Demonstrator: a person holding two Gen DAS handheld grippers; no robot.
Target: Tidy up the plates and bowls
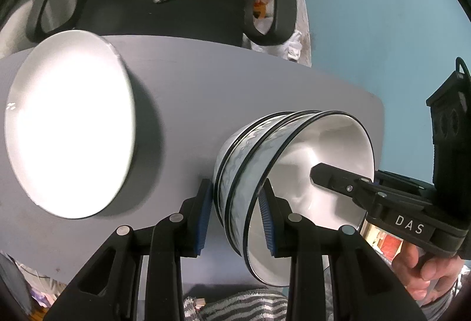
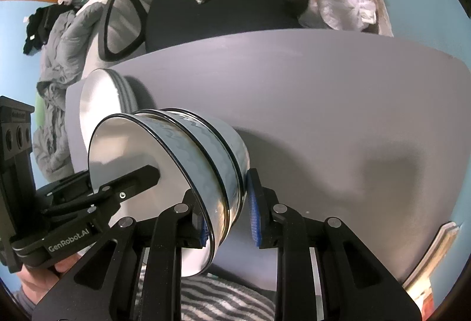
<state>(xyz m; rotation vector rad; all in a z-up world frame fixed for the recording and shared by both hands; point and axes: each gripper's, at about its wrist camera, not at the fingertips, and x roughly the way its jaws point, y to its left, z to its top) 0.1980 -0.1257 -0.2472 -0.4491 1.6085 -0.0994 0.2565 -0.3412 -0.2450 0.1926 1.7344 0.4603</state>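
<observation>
A stack of nested white bowls [image 1: 282, 174] with black rims and a grey wave pattern stands on the grey table [image 1: 206, 91]; it also shows in the right wrist view [image 2: 188, 150]. My left gripper [image 1: 237, 218] straddles the stack's rim, one blue pad outside, one inside, with a small gap at the outer pad. My right gripper [image 2: 228, 218] straddles the opposite rim the same way. Each gripper shows in the other's view, one finger [image 1: 335, 178] inside the top bowl. A stack of white plates [image 1: 70, 124] lies to the left, seen edge-on in the right wrist view [image 2: 100, 103].
A black office chair [image 1: 164, 9] with striped cloth over its back stands behind the table. The table's right edge [image 1: 379, 115] is near the bowls. A striped towel [image 2: 220, 300] lies below the near edge. Clothes and bags pile up behind.
</observation>
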